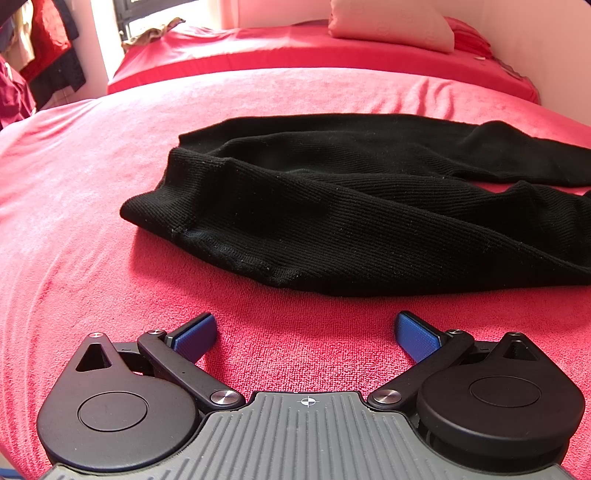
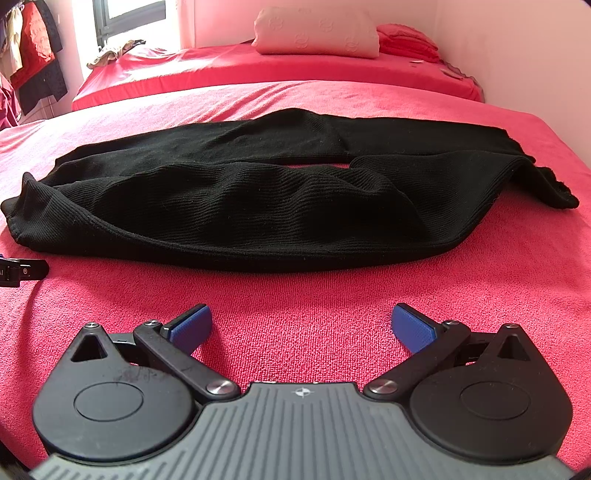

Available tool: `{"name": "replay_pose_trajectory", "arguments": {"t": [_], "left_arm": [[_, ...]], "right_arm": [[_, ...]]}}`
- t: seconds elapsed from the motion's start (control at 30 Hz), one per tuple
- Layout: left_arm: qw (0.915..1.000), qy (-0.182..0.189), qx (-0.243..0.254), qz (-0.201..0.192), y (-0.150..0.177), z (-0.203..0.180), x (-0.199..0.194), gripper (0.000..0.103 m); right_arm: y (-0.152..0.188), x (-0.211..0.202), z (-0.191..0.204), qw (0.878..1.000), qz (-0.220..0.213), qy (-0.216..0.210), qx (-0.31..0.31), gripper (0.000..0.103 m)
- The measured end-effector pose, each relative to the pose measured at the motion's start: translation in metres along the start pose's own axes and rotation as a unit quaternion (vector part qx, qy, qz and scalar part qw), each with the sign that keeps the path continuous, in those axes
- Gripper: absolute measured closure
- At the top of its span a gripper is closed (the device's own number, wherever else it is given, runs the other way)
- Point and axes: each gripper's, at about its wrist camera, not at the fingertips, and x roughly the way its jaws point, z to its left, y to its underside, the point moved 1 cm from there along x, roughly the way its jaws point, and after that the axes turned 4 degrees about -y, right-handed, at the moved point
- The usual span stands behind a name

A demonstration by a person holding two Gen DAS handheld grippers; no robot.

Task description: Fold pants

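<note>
Simply black pants (image 2: 258, 199) on bed (image 2: 480, 295).

Bright window (image 2: 110, 14) daylight from far left, sharp focus, fisheye-bent edges.

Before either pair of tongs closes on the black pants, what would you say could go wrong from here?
1. The pants lie rumpled, two layers overlapping; the open right tongs might pinch only the top layer.
2. The red cover is soft and wrinkled, so the open left tongs could catch it along with the hem.
3. Lifting unevenly may drag the far leg askew.
</note>
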Motion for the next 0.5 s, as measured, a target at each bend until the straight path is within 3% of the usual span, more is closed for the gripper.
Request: {"name": "replay_pose_trajectory", "arguments": {"t": [0.5], "left_arm": [[1.0,0.0,0.0,0.0,0.0004,0.0,-0.0001,0.0]], "right_arm": [[0.0046,-0.0009,0.0018,1.0,-0.009,0.002,-0.001,0.0]]}}
